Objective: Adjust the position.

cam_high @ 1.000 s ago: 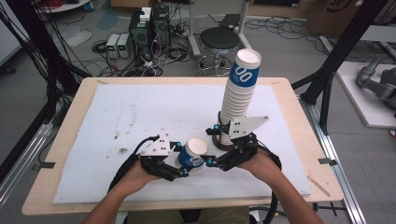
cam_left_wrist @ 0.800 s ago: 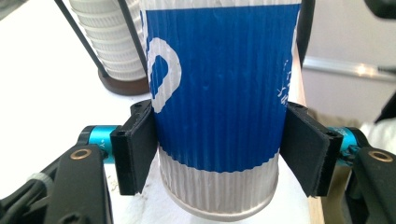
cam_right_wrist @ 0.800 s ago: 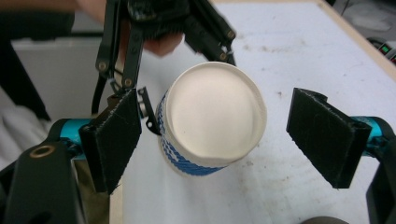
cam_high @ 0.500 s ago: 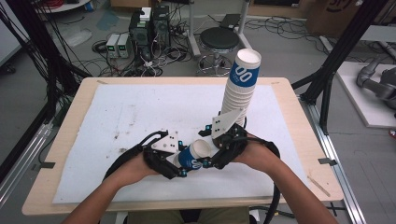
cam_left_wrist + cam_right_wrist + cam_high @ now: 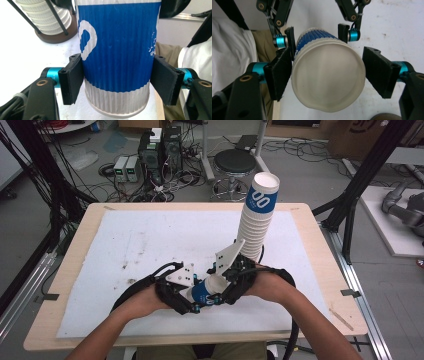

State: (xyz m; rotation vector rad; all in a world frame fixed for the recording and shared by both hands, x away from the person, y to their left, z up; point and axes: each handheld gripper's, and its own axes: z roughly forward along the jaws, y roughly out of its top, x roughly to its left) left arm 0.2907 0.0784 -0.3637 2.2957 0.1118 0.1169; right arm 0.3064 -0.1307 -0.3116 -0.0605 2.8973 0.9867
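White matting covers the bench (image 5: 125, 245); above its near edge, the left gripper (image 5: 192, 302) pinches a blue paper cup (image 5: 205, 291) by its sides. The right gripper (image 5: 220, 295) has just been closing around the cup's rim, one pad touching, the other just clear.

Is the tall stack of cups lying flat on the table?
No, the stack of cups stands upright on the table.

Wooden table (image 5: 70, 270) — stained white mat (image 5: 140, 245); cup stack (image 5: 256, 227) on brown base (image 5: 56, 37)
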